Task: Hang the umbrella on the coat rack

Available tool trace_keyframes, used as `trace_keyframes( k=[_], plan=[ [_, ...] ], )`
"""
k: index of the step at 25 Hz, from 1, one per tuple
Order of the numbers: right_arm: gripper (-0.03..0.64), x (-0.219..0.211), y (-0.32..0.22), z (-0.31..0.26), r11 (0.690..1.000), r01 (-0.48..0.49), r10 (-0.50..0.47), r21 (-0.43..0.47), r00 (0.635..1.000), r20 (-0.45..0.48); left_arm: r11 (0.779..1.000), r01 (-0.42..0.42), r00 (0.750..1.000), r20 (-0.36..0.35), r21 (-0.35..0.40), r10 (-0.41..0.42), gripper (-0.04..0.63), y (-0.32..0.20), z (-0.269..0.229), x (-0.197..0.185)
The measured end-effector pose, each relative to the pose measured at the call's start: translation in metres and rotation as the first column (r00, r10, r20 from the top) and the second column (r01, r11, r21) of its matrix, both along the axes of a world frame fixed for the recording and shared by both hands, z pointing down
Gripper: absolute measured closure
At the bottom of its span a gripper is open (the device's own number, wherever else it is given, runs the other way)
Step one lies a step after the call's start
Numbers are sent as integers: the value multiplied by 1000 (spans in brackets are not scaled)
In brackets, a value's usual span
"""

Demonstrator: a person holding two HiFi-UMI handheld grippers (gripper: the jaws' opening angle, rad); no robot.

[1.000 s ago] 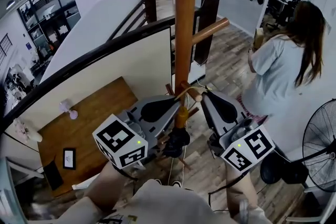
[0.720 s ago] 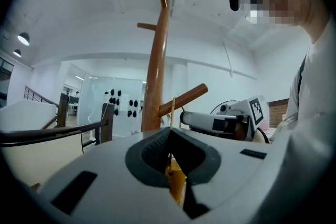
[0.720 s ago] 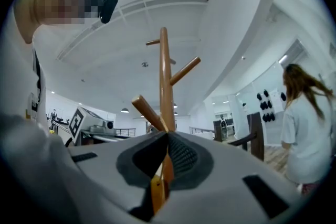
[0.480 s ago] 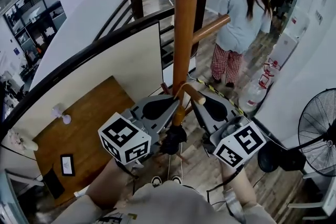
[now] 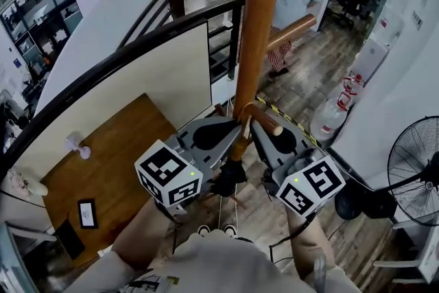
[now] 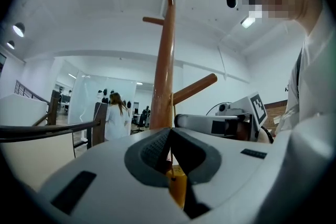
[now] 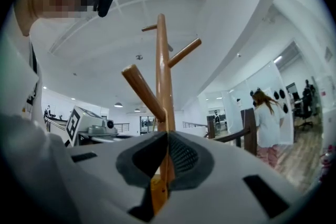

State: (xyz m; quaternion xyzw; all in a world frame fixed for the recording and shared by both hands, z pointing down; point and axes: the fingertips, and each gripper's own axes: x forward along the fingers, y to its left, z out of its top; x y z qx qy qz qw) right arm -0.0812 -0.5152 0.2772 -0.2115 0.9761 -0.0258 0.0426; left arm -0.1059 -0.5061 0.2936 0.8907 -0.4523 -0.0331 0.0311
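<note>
Only head view shows the umbrella (image 5: 230,178), black and folded.

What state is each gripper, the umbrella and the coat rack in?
Left gripper: shut on strap.
Right gripper: shut on strap.
Umbrella: folded, dangling by its strap below both grippers.
Coat rack: upright.

From here I see the right claw (image 7: 167,136) pinched shut on the umbrella (image 7: 157,191), orange-yellow handle low btwn the jaws, coat rack (image 7: 163,76) upright just beyond, a person (image 7: 265,123) at far rt.
</note>
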Motion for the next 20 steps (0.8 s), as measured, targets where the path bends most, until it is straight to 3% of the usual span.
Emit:
trace_keyframes(
  k=[4,10,14,20],
  plan=[
    [572,5,3,-2,998,-53,54,45,998,-32,999,22,1000,-1,40,-22,545,7,-6,-6],
    [574,26,5,-12,991,-109,111,72,994,-23,991,75,996,33,112,-79,553,24,-18,-19],
    [589,37,14,-10,988,-133,136,79,990,-35,989,95,992,68,110,-103,560,37,-12,-26],
    [612,44,23,8,991,-123,126,47,990,-61,992,117,989,81,47,-120,571,46,12,-31]
  ],
)
